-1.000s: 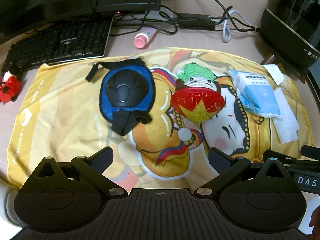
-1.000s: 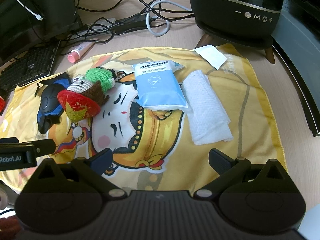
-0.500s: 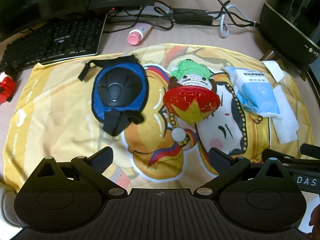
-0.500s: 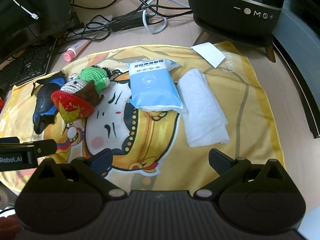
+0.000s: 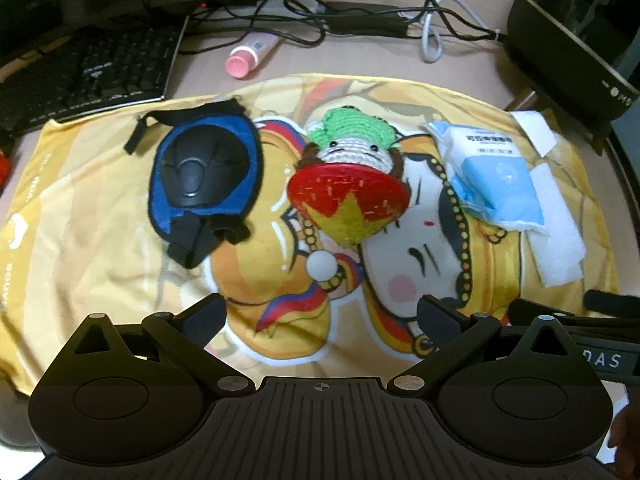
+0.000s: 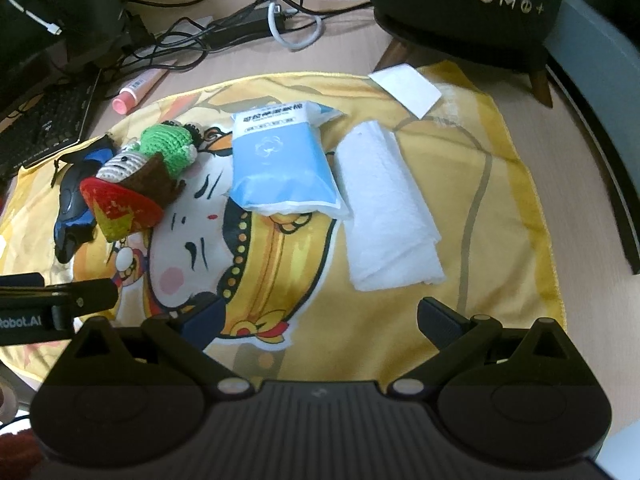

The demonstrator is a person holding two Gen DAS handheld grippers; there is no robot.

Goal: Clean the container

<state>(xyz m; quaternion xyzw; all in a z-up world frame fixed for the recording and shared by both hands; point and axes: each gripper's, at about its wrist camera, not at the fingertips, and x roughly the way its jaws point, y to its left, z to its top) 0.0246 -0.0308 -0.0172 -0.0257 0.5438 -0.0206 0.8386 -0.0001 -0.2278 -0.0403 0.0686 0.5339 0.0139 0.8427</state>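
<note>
Above yellow cloth (image 5: 100,216): left gripper (image 5: 320,314) and right gripper (image 6: 320,314) fingers spread, empty; crocheted toy (image 5: 348,188) ahead.

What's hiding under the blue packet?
The blue packet lies on the yellow cartoon cloth, its right edge overlapping the folded white tissue. Anything else beneath is covered.

**Hidden and cut off**

The pack (image 6: 284,160) covers one edge of the wipe (image 6: 384,216); its print is too small to read. The keyboard (image 5: 80,76) and speaker (image 6: 460,4) run off frame. The doll (image 6: 136,184) hides most of the pad (image 6: 72,208).
</note>
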